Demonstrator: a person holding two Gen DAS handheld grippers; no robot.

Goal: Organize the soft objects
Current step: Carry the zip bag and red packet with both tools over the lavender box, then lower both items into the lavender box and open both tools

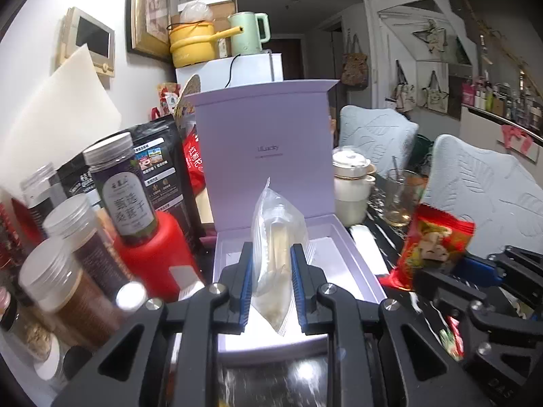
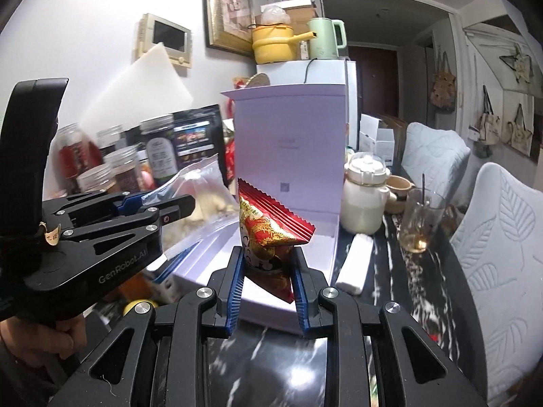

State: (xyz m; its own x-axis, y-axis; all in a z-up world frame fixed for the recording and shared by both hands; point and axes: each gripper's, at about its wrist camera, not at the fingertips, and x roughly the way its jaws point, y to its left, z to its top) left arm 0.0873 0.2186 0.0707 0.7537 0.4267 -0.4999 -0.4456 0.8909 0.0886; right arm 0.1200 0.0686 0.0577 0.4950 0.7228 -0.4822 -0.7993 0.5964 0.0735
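Two black grippers with blue pads are up over the dark marbled table (image 2: 420, 291), one bag in each. The left gripper (image 1: 271, 271) has its jaws clamped on a clear plastic zip bag of pale white pieces (image 1: 276, 237), which stands upright between the pads, above the open tray of the pale lilac gift box (image 1: 353, 247). The right gripper (image 2: 268, 271) has its jaws pinched on a red and gold foil snack packet (image 2: 271, 227), held just in front of the same box's near edge; from the left view that packet shows off to the right, beside the box.

There is one box, its single lid (image 1: 264, 142) standing upright at the back. Beside it on the right lies one white rolled cloth (image 2: 354, 264), then one cream lidded jar (image 2: 364, 196), one small tan cup behind it, and one drinking glass (image 2: 419, 220) with a stirrer in it. Two pale quilted chair backs (image 2: 502, 237) stand along the far side.

On the left I count about five clear screw-top jars (image 1: 64, 271) around one red canister (image 1: 152, 257), though motion blur and crowding make that count unsure. One black printed pouch (image 1: 159, 156) stands behind them.

The bottom of the box tray is hidden by the zip bag and fingers, so I can't tell what is in it. The print on the lid is too faint to read. The hand on the left gripper is cut off at the frame edge.
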